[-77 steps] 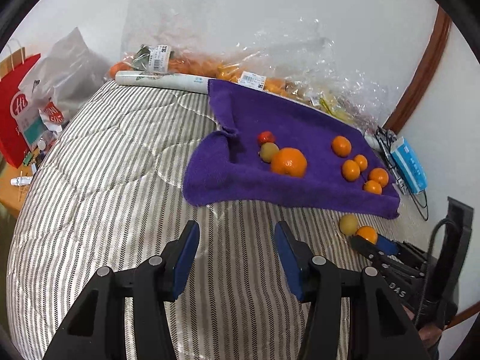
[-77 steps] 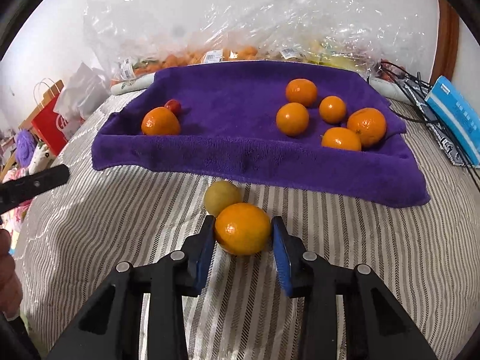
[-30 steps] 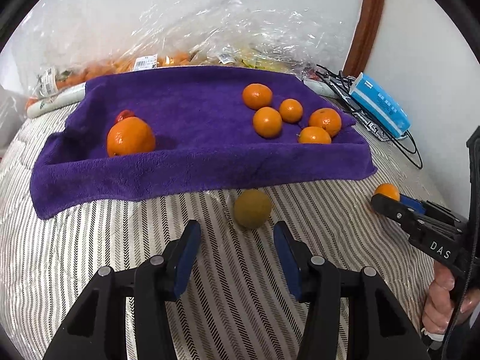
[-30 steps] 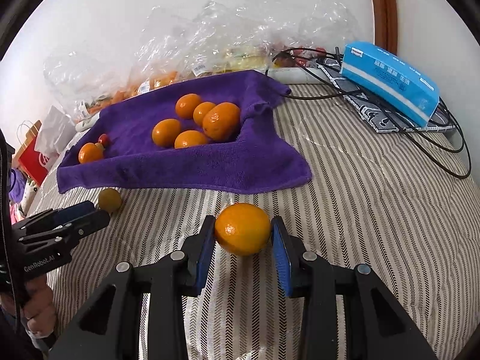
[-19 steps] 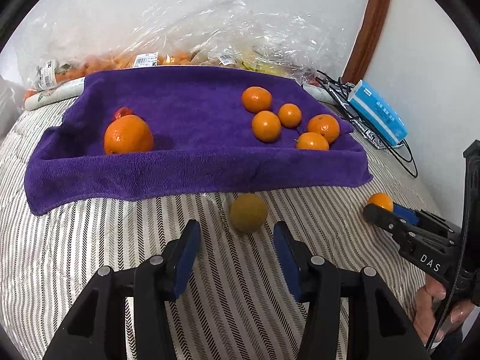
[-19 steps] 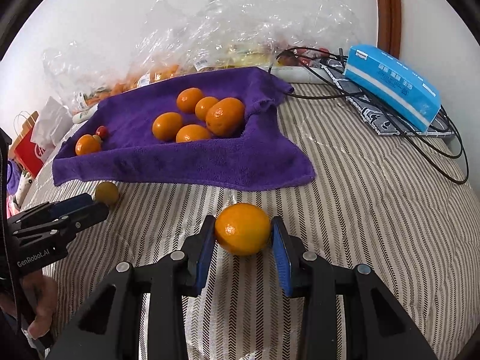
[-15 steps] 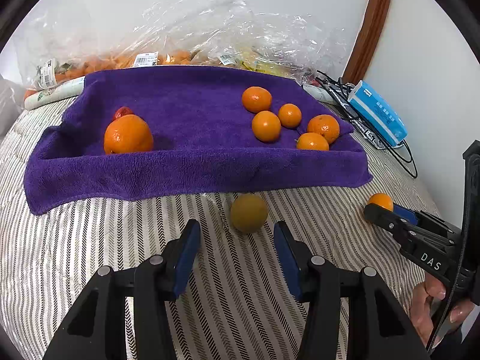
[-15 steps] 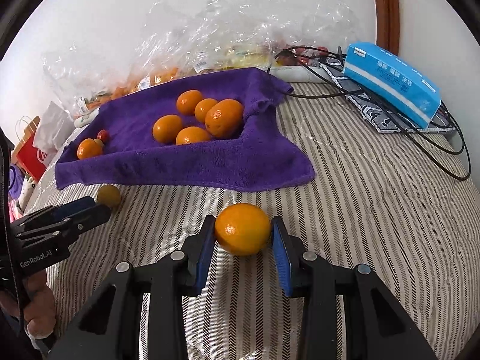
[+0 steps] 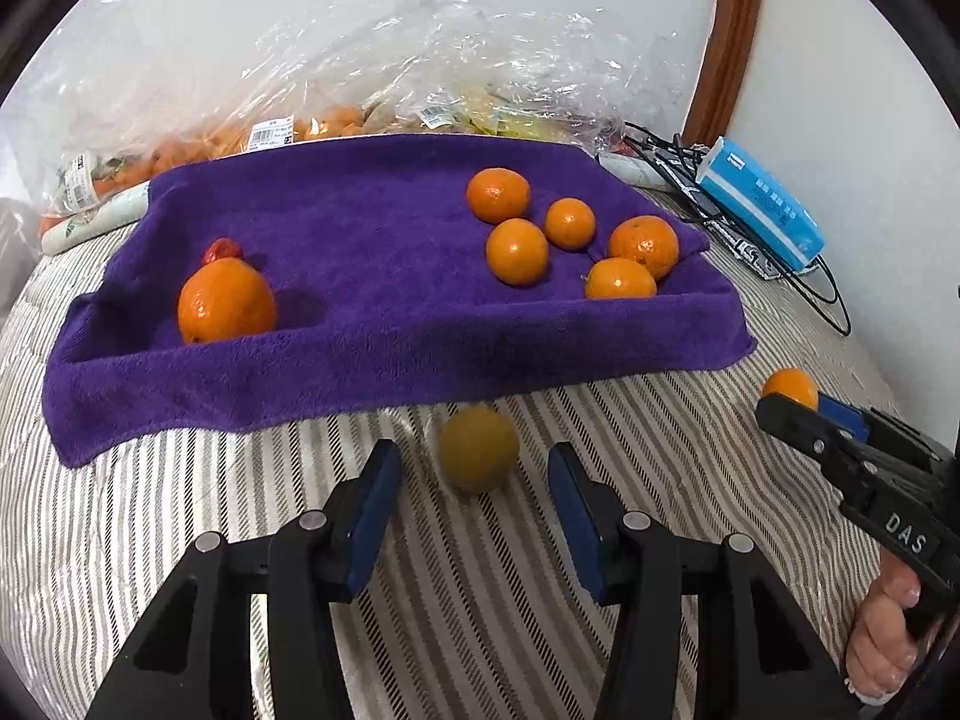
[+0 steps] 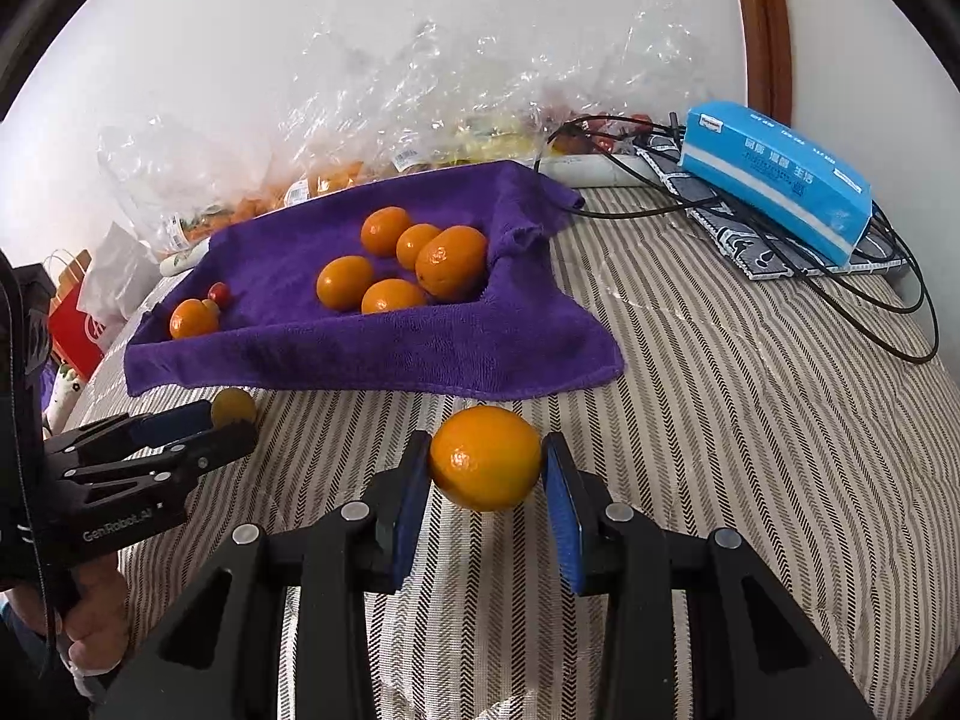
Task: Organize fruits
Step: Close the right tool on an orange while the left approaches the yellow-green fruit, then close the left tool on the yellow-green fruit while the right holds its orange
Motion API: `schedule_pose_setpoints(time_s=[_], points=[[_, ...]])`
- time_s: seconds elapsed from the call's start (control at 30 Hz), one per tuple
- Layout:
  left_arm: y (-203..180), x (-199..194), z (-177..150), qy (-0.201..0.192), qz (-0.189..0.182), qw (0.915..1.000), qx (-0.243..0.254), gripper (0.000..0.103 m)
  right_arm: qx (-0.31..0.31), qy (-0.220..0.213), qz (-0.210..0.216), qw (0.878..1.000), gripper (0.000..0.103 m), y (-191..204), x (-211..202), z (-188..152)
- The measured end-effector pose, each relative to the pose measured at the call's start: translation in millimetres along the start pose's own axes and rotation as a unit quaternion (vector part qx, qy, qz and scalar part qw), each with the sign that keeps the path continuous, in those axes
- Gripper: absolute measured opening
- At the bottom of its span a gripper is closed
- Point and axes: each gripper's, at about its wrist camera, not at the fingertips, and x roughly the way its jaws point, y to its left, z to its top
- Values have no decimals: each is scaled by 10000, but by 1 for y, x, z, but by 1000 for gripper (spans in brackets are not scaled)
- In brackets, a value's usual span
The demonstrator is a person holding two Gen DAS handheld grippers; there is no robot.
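A purple towel [image 9: 372, 228] lies on the striped bedcover and holds several oranges [image 9: 516, 251], one large orange [image 9: 225, 301] at its left and a small red fruit [image 9: 223, 249]. A yellow-green fruit [image 9: 477, 448] lies on the cover just in front of the towel. My left gripper [image 9: 474, 483] is open, its fingers either side of that fruit, not touching it. My right gripper [image 10: 485, 483] is shut on an orange [image 10: 485, 457], held off the towel's front right corner [image 10: 540, 372]. The right gripper also shows in the left wrist view [image 9: 798, 405].
Clear plastic bags of fruit [image 9: 360, 102] pile against the back wall. A blue tissue box [image 10: 777, 177] and black cables [image 10: 840, 276] lie at the right. A red paper bag [image 10: 75, 324] stands beyond the bed's left edge.
My left gripper swung right from the bare cover and closed in on the yellow-green fruit. My right gripper carried the orange away from that fruit to the right and has held nearly still lately.
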Motion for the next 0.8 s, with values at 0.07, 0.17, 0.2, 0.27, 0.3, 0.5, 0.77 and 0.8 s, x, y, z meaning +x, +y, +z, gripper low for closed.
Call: schedule_pose_setpoints(time_s=[0.07,0.17,0.2,0.27,0.3,0.5,0.77,0.8], points=[[0,1,1,-6,28,10000,-35,39,32,-7,27,10000,37,-1,0,0],[2,1,1,-11,10,10000,-81,30,56,18,58,10000,37,-2,1,0],[3,1,1,-15,-56,9999,-106,29,43,13,85,10000,37,-2,1,0],[5,1,1,-20,-142,9998,-158,26,22,-11,100,9999,37,-1,0,0],[6,0,1,-25,-176,9997,-180,26,24,-15,102,9999,37,-1,-1,0],[12,-6,-1,-163,-574,9978,-301,26,45,-34,168,9998,37,-2,-1,0],[15,-13,-5,-297,-603,9970,-372,26,25,-110,325,9994,37,-1,-4,-1],[14,-14,-5,-300,-591,9972,-351,26,29,-106,323,9994,37,-1,-3,-1]])
